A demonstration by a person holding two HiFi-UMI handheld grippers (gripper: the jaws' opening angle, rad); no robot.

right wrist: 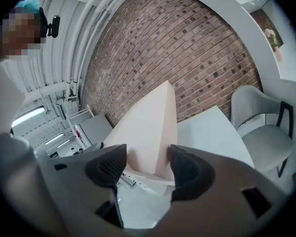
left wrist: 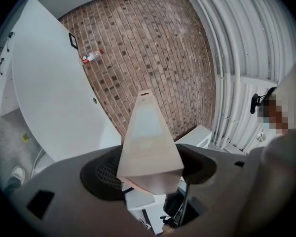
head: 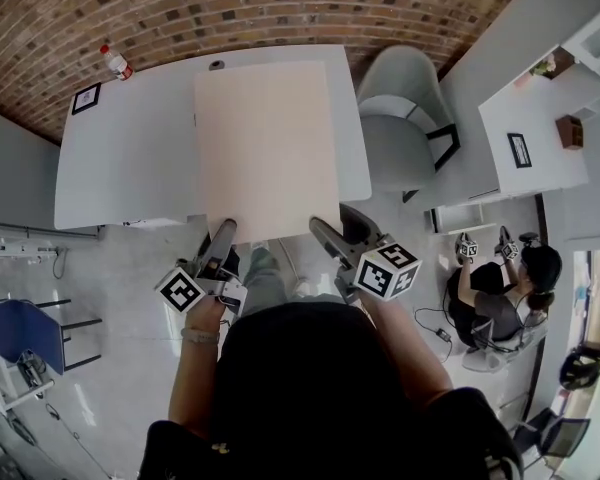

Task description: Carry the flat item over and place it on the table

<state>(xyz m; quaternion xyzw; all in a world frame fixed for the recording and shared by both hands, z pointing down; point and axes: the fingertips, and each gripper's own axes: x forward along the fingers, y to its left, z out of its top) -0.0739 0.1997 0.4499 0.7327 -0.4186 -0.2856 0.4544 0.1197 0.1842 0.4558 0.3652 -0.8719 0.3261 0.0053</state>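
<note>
A large pale beige flat board (head: 270, 148) hangs over the white table (head: 130, 148), its near edge sticking out past the table's front edge. My left gripper (head: 223, 233) holds the near left corner and my right gripper (head: 322, 230) the near right corner. In the left gripper view the thick board (left wrist: 148, 137) runs away between the two dark pads, which press on both faces, so my left gripper (left wrist: 150, 174) is shut on it. In the right gripper view the board (right wrist: 150, 127) stands edge-on between the pads of my right gripper (right wrist: 147, 169), which touch both sides.
A plastic bottle (head: 117, 63) and a framed marker card (head: 85, 98) sit at the table's far left. A grey chair (head: 400, 118) stands to the table's right, a blue chair (head: 20, 333) at the left. Another person (head: 500, 288) sits at the right with grippers. A brick floor lies beyond.
</note>
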